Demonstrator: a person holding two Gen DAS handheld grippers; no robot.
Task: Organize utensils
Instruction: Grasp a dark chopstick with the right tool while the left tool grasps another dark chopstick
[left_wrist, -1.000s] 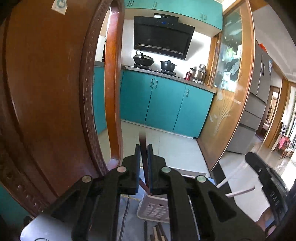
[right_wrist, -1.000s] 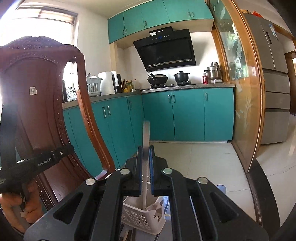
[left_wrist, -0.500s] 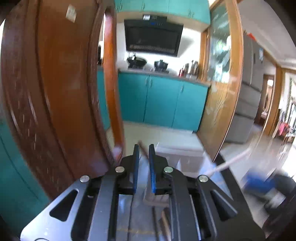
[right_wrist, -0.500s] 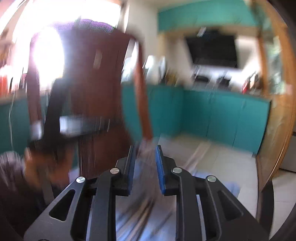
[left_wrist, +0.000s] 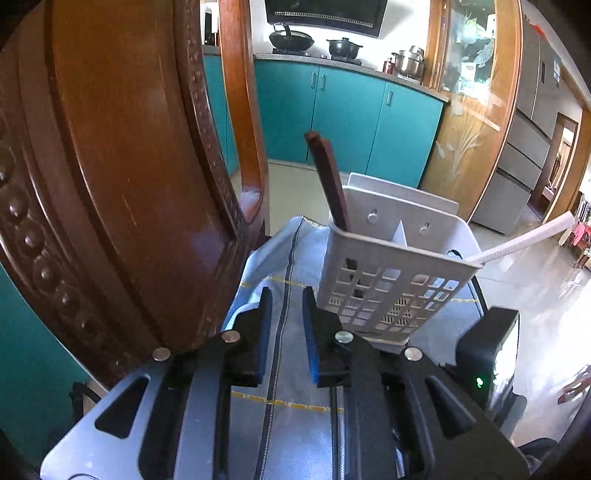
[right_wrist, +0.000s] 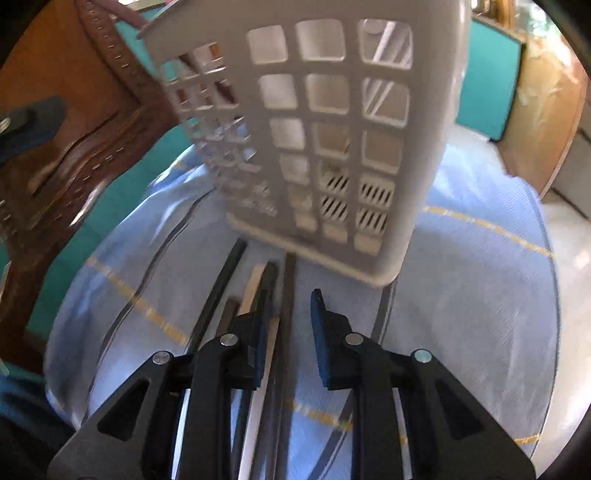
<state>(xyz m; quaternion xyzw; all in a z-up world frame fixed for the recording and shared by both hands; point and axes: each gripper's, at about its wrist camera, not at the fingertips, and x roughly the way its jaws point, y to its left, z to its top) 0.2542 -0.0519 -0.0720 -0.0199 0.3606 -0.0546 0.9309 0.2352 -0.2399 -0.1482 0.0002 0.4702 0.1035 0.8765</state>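
A white slotted utensil basket (left_wrist: 395, 266) stands on a blue tablecloth (left_wrist: 288, 417); it also shows close up in the right wrist view (right_wrist: 332, 122). Two dark brown chopsticks (left_wrist: 328, 177) stand in its left compartment. A white chopstick (left_wrist: 517, 243) leans out of its right side. My left gripper (left_wrist: 286, 314) is open and empty, just left of the basket. My right gripper (right_wrist: 288, 314) is open, low over several loose chopsticks (right_wrist: 284, 295) lying on the tablecloth (right_wrist: 461, 295) in front of the basket.
A carved wooden chair back (left_wrist: 122, 166) rises close on the left; it also shows in the right wrist view (right_wrist: 55, 129). The right gripper's body (left_wrist: 487, 354) sits right of the basket. Teal kitchen cabinets (left_wrist: 351, 118) are behind.
Both grippers held chopsticks upright a second ago. They have opened, the chopsticks now stand in the basket, and both grippers have dropped toward the table.
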